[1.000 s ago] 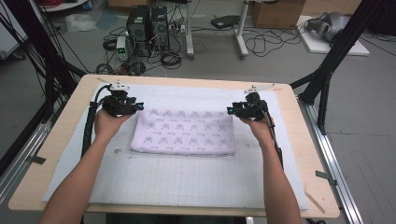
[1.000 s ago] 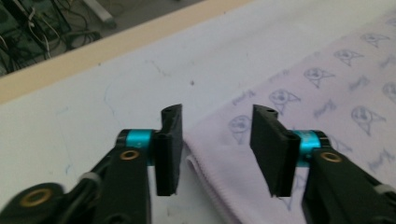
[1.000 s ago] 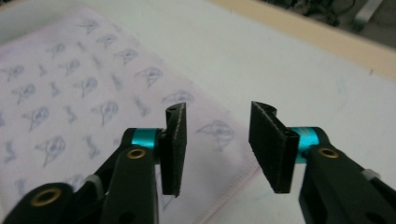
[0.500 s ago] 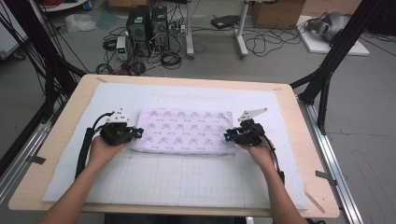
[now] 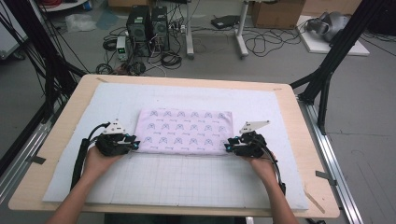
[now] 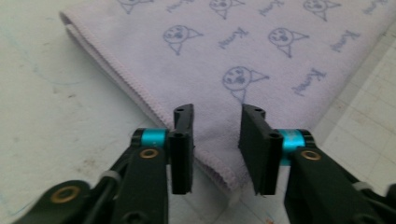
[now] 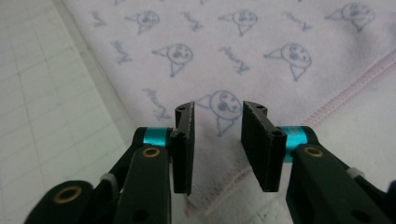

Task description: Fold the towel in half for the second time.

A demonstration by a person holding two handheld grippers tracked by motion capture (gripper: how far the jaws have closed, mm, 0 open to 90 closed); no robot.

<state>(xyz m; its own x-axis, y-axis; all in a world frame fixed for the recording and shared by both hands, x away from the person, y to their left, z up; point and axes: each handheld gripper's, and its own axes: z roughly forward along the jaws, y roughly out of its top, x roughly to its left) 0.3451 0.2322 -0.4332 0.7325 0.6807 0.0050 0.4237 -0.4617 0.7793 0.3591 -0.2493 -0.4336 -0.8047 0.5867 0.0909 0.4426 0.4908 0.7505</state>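
With the folded towel [image 5: 184, 131] lying mid-frame on the mat [image 5: 280, 116], I hold the left gripper [image 5: 133, 145] and right gripper [image 5: 229, 148] at its near corners, jaws just reopened and apart over cloth, risking pinching only one layer.

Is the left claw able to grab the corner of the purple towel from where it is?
Probably yes. The left claw is open, and the near corner of the towel lies right between its jaws, flat on the white mat. Nothing blocks it.
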